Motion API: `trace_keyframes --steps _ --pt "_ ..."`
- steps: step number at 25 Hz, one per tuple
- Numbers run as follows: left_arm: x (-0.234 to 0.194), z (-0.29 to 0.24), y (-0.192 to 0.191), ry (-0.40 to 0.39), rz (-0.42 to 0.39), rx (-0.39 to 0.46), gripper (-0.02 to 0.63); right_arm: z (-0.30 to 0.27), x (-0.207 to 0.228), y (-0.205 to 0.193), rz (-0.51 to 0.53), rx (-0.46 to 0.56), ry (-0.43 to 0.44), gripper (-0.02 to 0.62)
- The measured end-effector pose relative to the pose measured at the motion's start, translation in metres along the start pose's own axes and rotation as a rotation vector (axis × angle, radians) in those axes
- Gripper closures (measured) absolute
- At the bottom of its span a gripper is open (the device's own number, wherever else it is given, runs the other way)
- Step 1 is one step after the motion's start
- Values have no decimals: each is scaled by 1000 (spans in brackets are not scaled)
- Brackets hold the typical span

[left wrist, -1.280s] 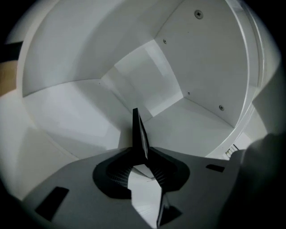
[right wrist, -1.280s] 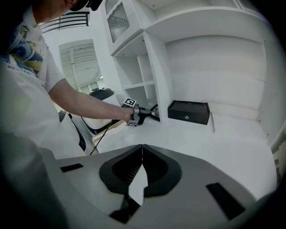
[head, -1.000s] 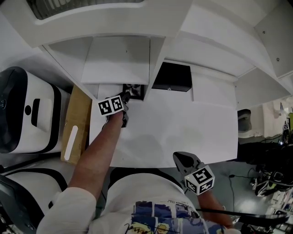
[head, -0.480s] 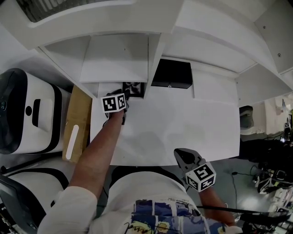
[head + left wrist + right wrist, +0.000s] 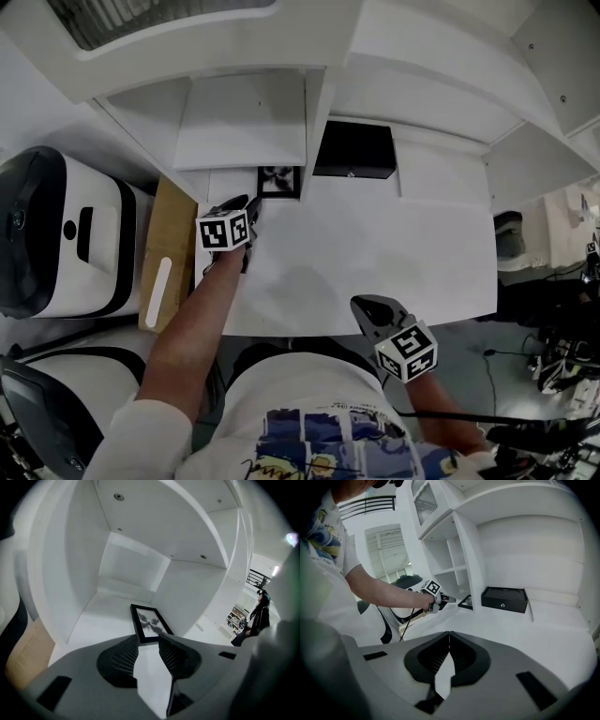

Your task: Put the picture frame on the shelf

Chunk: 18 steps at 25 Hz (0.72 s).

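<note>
Got the left gripper (image 5: pixel 149 641) gaping wide, jaws just easing in a touch, nothing between them. Just past the tips, not touching: picture frame (image 5: pixel 149 623), already in the shelf's (image 5: pixel 105 613) bottom-left cubby beside the divider (image 5: pixel 190 595). Looks basically done, only need to pull clear. Right gripper (image 5: pixel 449 637) pinched shut on nothing, by the near desk (image 5: pixel 375 253) edge. Flat or leaning on the divider? Can't tell.

Left tool (image 5: pixel 249 203) backed off picture frame (image 5: pixel 278 181); jaws just narrowed slightly, empty.
</note>
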State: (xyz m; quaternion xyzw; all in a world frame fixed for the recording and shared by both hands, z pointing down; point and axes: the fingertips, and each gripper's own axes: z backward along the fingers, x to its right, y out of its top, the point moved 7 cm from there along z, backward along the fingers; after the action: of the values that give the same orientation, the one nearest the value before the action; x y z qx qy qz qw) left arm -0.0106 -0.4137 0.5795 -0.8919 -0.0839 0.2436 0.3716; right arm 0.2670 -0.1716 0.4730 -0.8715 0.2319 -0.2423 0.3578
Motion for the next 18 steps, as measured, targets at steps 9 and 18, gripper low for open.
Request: trace_keyframes --steps 9,18 --pt "9 102 -39 -148 -45 20 572 -20 -48 6 59 44 26 571" --pt "32 219 -78 -284 -179 11 594 -33 -122 5 110 78 35 571"
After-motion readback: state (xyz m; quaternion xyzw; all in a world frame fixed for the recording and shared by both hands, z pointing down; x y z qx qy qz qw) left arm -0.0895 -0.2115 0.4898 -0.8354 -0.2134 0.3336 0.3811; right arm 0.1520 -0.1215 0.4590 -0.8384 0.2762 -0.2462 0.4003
